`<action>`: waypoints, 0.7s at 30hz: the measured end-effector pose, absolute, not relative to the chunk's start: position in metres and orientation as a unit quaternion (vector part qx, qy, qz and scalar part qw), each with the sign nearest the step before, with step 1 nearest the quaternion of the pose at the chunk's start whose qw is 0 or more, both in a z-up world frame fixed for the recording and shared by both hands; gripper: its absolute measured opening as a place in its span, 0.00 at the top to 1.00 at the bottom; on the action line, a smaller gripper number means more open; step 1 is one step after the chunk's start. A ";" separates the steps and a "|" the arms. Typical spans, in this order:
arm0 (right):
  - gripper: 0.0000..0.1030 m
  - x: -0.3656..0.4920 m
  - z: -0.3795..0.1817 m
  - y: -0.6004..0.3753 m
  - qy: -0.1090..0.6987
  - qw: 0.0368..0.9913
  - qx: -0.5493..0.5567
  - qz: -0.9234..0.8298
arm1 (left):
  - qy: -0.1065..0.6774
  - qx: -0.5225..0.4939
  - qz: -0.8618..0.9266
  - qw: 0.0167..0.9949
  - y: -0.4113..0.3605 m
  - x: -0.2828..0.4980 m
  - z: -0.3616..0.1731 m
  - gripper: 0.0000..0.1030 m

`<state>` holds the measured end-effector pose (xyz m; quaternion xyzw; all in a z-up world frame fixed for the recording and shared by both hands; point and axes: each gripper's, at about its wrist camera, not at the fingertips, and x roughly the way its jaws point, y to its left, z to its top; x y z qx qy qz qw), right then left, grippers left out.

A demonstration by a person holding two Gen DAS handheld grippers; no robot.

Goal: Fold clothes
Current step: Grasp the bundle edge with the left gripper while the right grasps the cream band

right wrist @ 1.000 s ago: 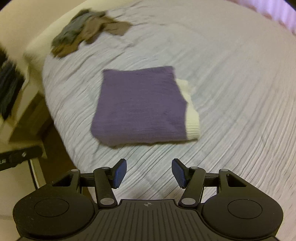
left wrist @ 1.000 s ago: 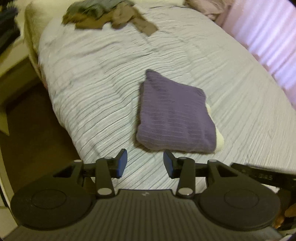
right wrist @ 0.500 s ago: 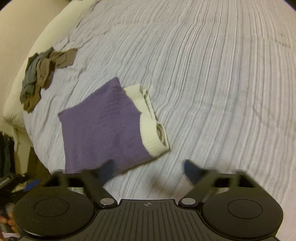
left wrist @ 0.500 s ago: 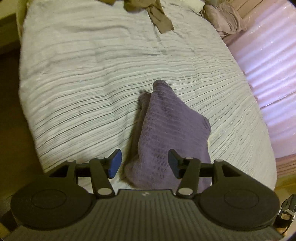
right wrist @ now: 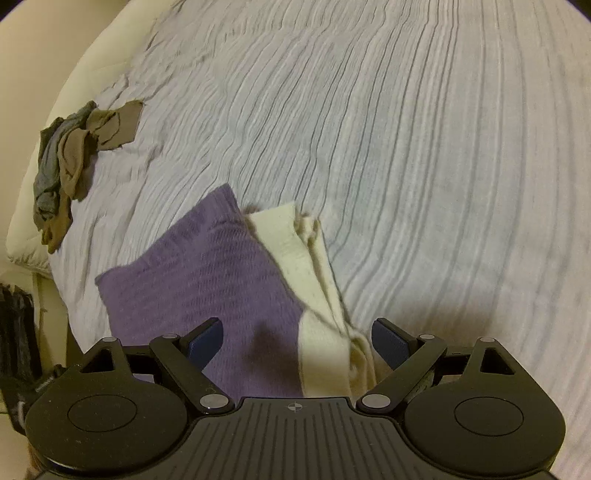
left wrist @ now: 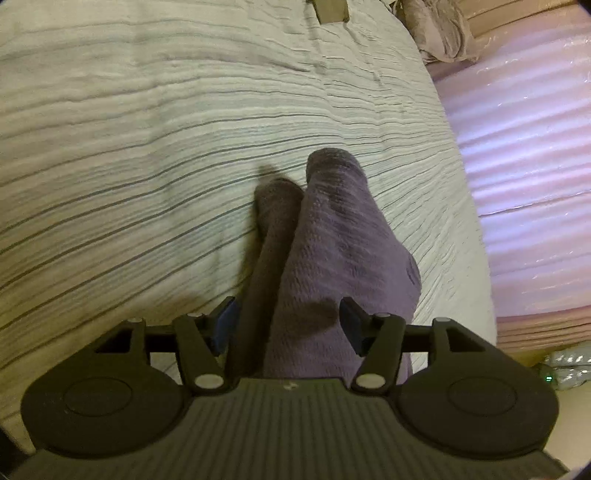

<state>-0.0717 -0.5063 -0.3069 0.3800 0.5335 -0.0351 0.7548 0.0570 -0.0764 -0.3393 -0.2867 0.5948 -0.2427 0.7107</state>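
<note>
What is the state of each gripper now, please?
Left gripper: opening, purple sweater between its fingers, not gripped.
Right gripper: wide open over the sweater's cream edge, holding nothing.

Near end of the folded purple sweater (left wrist: 332, 258) hidden under the body of the left gripper (left wrist: 286, 326); contact of the opening pads with the knit not clear. In the right wrist view, near corner of the same sweater and its cream band (right wrist: 314, 280) covered by the right gripper (right wrist: 297, 341). Brown garment (left wrist: 330, 9) cut off by the top edge. Crumpled pinkish cloth (left wrist: 436, 33) partly cut, kind not clear. Dark things (right wrist: 14, 325) beside the striped bedspread (right wrist: 424, 166) too dim to identify. Small pile of clothes (right wrist: 70, 162) blurred; number of pieces unclear.
</note>
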 end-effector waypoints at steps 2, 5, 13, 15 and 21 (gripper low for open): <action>0.12 -0.065 -0.320 -0.510 0.527 0.748 0.402 -0.031 | 0.600 -0.305 -0.246 0.697 -0.078 0.061 -0.353 0.43; 0.12 -0.060 -0.339 -0.516 0.521 0.736 0.431 -0.023 | 0.597 -0.327 -0.257 0.686 -0.078 0.063 -0.365 0.40; 0.12 -0.053 -0.380 -0.524 0.510 0.704 0.493 0.002 | 0.594 -0.351 -0.277 0.669 -0.080 0.072 -0.384 0.34; 0.12 -0.050 -0.387 -0.524 0.506 0.701 0.503 0.013 | 0.592 -0.354 -0.283 0.666 -0.083 0.075 -0.386 0.36; 0.13 -0.039 -0.400 -0.524 0.500 0.699 0.507 0.065 | 0.586 -0.362 -0.290 0.665 -0.089 0.074 -0.385 0.46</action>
